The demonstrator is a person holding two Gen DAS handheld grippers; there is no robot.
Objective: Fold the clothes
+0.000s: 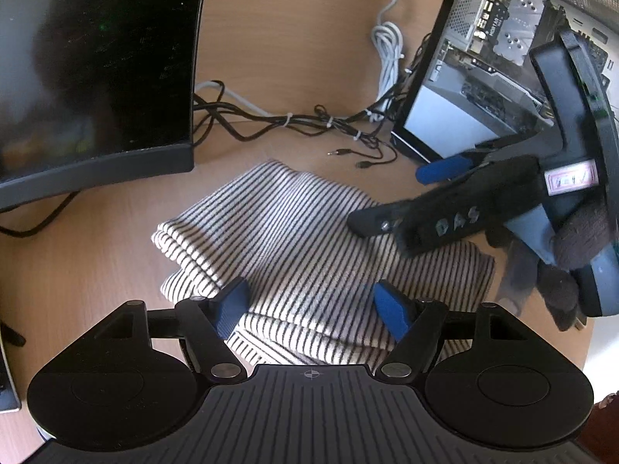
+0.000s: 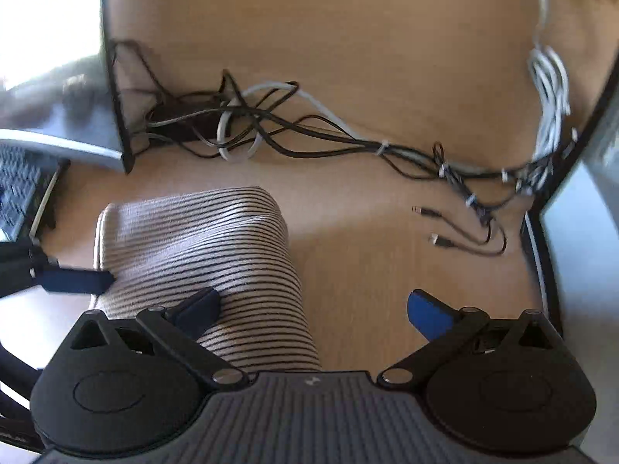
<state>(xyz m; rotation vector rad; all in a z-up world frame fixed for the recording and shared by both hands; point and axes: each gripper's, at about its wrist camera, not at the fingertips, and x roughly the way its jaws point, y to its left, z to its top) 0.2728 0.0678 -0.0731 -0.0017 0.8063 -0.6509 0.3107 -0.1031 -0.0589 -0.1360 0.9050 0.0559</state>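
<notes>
A light wooden desk [image 1: 294,38] carries everything here. At the centre of the left wrist view a folded striped garment [image 1: 309,247] lies flat on it. A dark monitor [image 1: 93,69] stands at upper left, and an open computer case [image 1: 495,77] at upper right. Between them a tangle of black and white cables [image 1: 309,120] runs across the wood, with loose plug ends [image 2: 433,224] lying at right in the right wrist view. A keyboard [image 2: 19,197] sits at that view's left edge.

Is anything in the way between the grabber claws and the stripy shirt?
Nothing visible is. The left gripper hangs open right over the folded striped shirt, with only air between. The right gripper is open too, one finger over the shirt's edge. The cables lie farther back on the desk, apart from the shirt.
</notes>
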